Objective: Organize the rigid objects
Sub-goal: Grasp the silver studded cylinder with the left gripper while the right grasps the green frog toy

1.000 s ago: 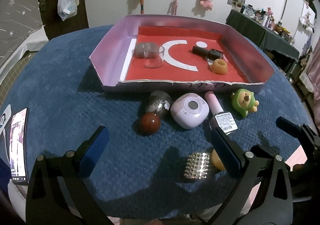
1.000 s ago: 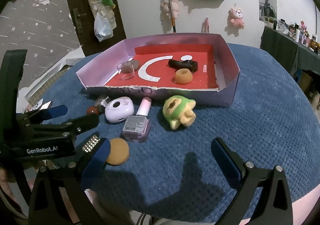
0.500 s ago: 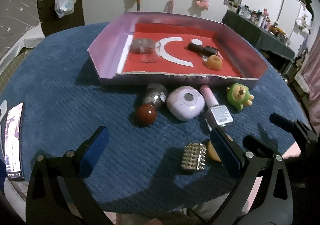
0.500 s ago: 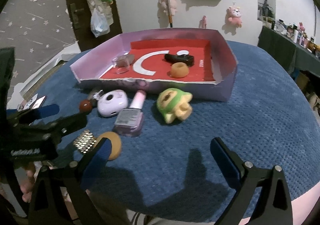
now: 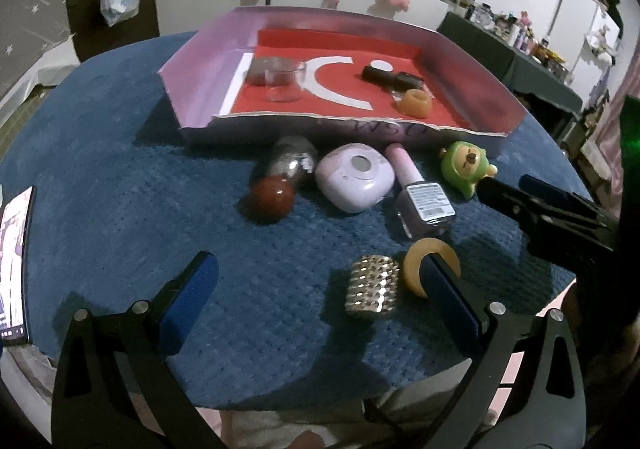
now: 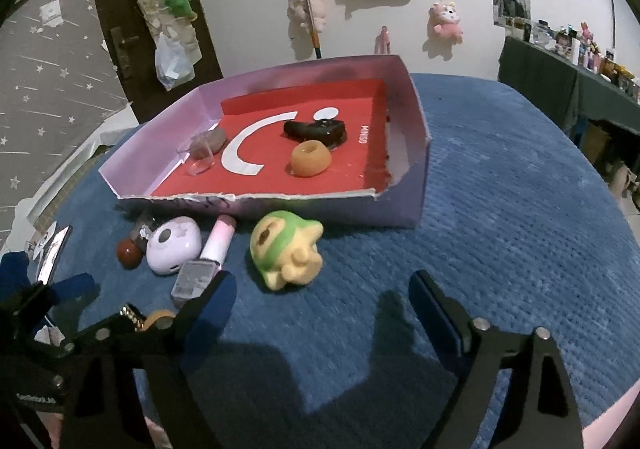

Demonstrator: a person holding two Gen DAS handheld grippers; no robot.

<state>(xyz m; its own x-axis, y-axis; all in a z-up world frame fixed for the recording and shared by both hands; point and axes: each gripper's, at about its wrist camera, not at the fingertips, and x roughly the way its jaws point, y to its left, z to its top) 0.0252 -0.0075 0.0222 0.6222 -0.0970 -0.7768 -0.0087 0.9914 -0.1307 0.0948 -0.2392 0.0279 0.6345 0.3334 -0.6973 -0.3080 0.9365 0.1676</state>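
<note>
On the blue cloth my right gripper [image 6: 322, 285] hangs with its jaws closing and nothing between them; a green toy figure [image 6: 286, 249] lies just beyond its fingertips. My left gripper [image 5: 316, 273] is open over bare cloth, with a gold studded cylinder [image 5: 372, 285] and a yellow disc [image 5: 416, 261] by its right finger. In front of the pink tray [image 5: 240, 129] lie a pink nail-polish bottle [image 5: 420, 193], a lilac round case [image 5: 354, 177] and a red-brown ball [image 5: 272, 197]. Inside the tray are a clear glass [image 5: 284, 83], a black bottle [image 5: 390, 77] and an orange ring [image 5: 414, 103].
A phone [image 5: 14, 261] lies at the cloth's left edge. The round table ends close below both grippers. A dark side table [image 6: 560, 89] crowded with small items stands at the far right, and plush toys hang on the wall behind the tray.
My right gripper has moved in towards the green toy, which now looks larger and nearer, and its jaws stand narrower. The left gripper has hardly shifted.
</note>
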